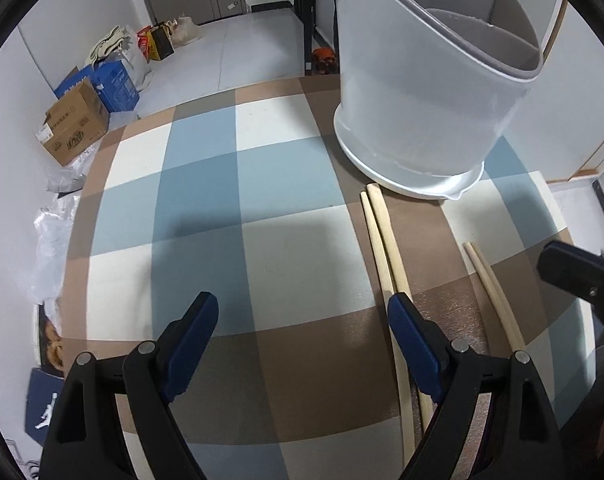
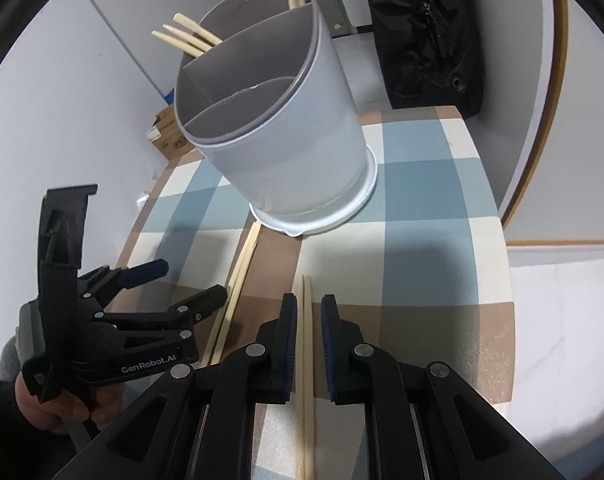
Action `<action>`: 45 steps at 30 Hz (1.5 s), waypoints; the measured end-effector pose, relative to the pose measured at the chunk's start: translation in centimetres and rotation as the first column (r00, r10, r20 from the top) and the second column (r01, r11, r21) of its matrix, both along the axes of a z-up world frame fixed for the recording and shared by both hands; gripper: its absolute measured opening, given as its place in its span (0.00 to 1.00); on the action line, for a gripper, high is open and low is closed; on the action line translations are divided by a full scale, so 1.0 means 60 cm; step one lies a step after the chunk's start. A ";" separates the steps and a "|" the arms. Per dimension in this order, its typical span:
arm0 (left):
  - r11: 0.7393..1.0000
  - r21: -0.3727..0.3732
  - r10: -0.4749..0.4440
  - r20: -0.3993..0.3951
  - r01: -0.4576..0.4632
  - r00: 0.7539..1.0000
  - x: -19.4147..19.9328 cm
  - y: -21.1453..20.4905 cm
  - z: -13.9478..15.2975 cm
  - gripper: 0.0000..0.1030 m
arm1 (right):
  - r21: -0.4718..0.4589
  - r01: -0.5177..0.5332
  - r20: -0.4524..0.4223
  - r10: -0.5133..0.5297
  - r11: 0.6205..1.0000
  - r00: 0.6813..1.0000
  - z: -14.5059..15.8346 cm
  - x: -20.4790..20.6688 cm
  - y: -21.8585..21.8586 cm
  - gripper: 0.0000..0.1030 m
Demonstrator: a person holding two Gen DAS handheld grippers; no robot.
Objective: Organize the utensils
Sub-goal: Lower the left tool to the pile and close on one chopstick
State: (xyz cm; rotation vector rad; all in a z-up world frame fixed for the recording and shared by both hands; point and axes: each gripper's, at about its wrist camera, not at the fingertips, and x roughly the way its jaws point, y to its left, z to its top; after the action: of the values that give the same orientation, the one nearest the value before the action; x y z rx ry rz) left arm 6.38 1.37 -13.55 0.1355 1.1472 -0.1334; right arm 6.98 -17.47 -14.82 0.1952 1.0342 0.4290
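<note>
Pickup step: right tool (image 2: 309,316) straddles the near chopstick pair (image 2: 305,360) flat on the table (image 2: 441,200), jaws narrow but not clenched; left tool (image 1: 302,312) released, idle; next: clamp, lift, drop into holder (image 2: 286,120).

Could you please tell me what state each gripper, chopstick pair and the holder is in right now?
Left gripper: open, empty.
Right gripper: open, straddling right chopstick pair, not clamped.
Left chopstick pair: flat on the checkered cloth.
Utensil holder: upright, chopsticks in back compartments, front compartment looks empty.
</note>
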 end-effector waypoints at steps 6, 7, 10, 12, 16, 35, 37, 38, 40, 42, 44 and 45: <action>0.999 0.036 -0.035 -0.024 0.035 0.999 0.015 -0.015 -0.012 0.81 | 0.024 0.002 0.015 -0.002 1.000 1.000 0.010 0.003 -0.003 0.12; 0.999 0.042 -0.031 -0.021 0.032 0.999 0.017 -0.014 -0.012 0.81 | 0.027 0.003 0.018 -0.004 1.000 1.000 0.012 0.003 -0.004 0.12; 0.998 0.054 -0.013 -0.026 0.015 1.000 0.027 -0.010 -0.010 0.81 | 0.038 0.008 0.017 -0.009 0.999 1.000 0.016 0.004 -0.007 0.12; 0.998 0.059 -0.001 -0.032 0.003 0.999 0.034 -0.009 -0.009 0.81 | 0.044 0.011 0.016 -0.012 0.999 1.000 0.017 0.004 -0.008 0.12; 0.998 0.051 0.029 -0.038 -0.027 0.999 0.054 -0.002 -0.013 0.81 | 0.057 0.014 0.016 -0.015 0.998 1.000 0.020 0.002 -0.010 0.12; 0.996 -0.084 0.022 0.020 -0.020 1.000 0.060 -0.016 -0.006 0.03 | 0.072 0.036 -0.014 -0.035 0.997 0.999 0.017 0.007 -0.027 0.12; 0.993 -0.115 0.035 0.015 -0.033 0.999 0.057 -0.009 -0.005 0.01 | 0.071 0.038 -0.031 -0.036 0.997 0.999 0.011 0.009 -0.030 0.12; 0.990 -0.135 0.042 0.009 -0.040 0.999 0.057 -0.004 -0.004 0.00 | 0.069 0.037 -0.040 -0.034 0.997 0.999 0.008 0.010 -0.031 0.12; 0.988 -0.146 0.046 -0.001 -0.045 0.999 0.057 0.005 -0.003 0.00 | 0.065 0.036 -0.051 -0.033 0.997 0.998 0.004 0.011 -0.032 0.12; 0.987 -0.152 0.057 -0.013 -0.059 0.998 0.055 0.018 0.000 0.00 | 0.056 0.025 -0.057 -0.022 0.998 0.998 0.000 0.012 -0.030 0.12; 0.977 -0.190 0.092 -0.016 -0.093 0.996 0.049 0.038 0.008 0.00 | 0.039 0.014 -0.058 -0.012 0.999 0.998 -0.004 0.013 -0.025 0.12; 0.972 -0.208 0.108 -0.017 -0.110 0.994 0.047 0.044 0.012 0.00 | 0.030 0.008 -0.059 -0.006 1.000 0.998 -0.006 0.014 -0.021 0.12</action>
State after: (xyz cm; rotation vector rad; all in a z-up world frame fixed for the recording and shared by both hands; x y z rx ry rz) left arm 9.19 4.03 -12.86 -0.1142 1.1366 -0.1558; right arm 7.83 -18.73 -15.16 0.2396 1.0852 0.4348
